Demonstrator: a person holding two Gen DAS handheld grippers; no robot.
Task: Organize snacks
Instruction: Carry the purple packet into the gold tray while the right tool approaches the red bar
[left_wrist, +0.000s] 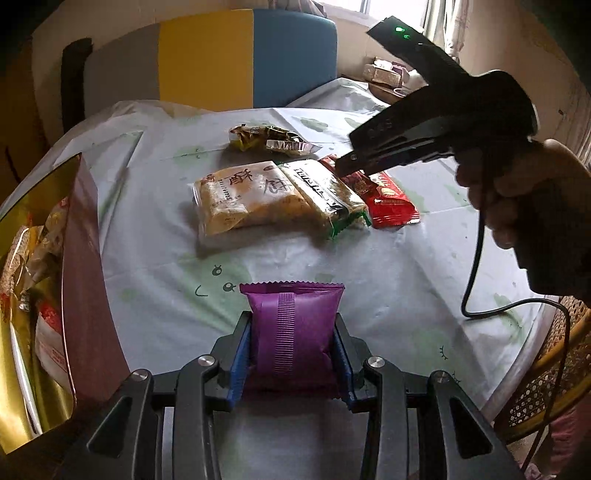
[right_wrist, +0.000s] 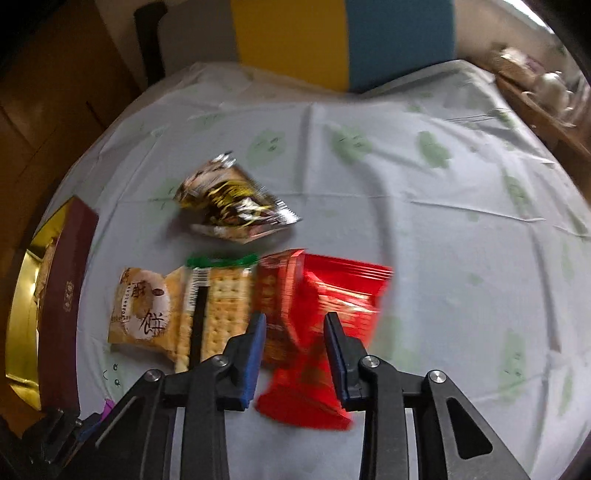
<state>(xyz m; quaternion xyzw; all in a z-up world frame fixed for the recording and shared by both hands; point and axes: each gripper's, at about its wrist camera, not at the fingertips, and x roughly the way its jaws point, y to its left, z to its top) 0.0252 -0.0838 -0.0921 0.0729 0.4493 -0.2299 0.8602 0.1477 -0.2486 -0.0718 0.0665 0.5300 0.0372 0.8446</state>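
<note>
The left gripper (left_wrist: 293, 352) has its jaws clamped on a purple foil snack packet (left_wrist: 293, 332); the right gripper (right_wrist: 295, 339) (image blurred) straddles a red plastic snack wrapper (right_wrist: 325, 321), grip unclear.

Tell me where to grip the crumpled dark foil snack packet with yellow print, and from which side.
Grip the crumpled dark foil snack packet across its puffy middle, coming straight down from above. It lies flat and alone on the pale tablecloth, apart from the overlapping packets, and its crimped silver ends look too thin to hold.

Both wrist views look steeply down, sharing the snack-strewn table (left_wrist: 369, 288).
</note>
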